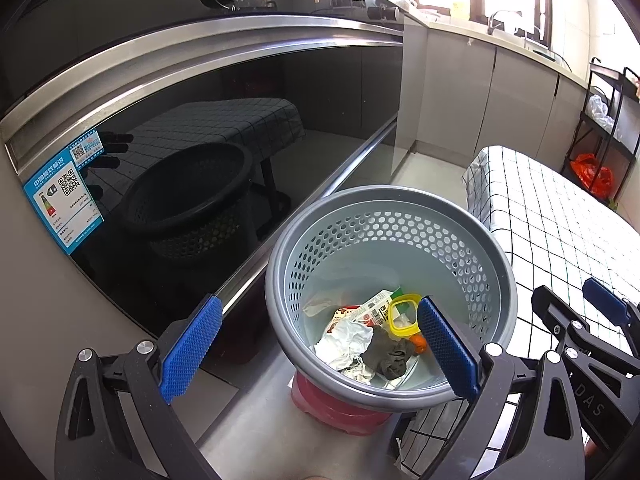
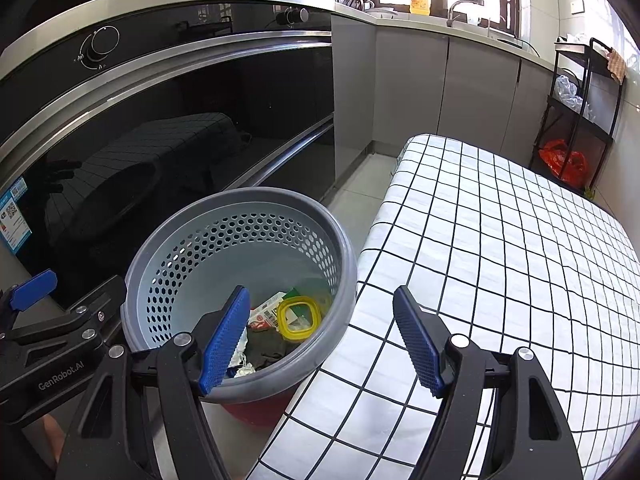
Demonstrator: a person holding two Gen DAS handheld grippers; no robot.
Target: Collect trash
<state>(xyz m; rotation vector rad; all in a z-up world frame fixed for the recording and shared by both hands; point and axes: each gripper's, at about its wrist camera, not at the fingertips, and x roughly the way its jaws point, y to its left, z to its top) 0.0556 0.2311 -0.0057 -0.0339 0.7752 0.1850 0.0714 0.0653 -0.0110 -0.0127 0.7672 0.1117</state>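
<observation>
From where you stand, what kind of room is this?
Most likely a home kitchen: a black glass-fronted oven with a control knob, a sink tap by the window, and grey base cabinets.

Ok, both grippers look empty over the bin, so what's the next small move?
Probably pull back and scan for leftovers: both the left gripper and right gripper are open and empty, trash already lies in the grey basket, and the checked tablecloth shows none.

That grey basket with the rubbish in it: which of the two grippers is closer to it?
Left, as far as these views show. The left gripper is open, hanging right over the grey basket. The right gripper, also open, straddles the basket's rim beside the checked tablecloth.
</observation>
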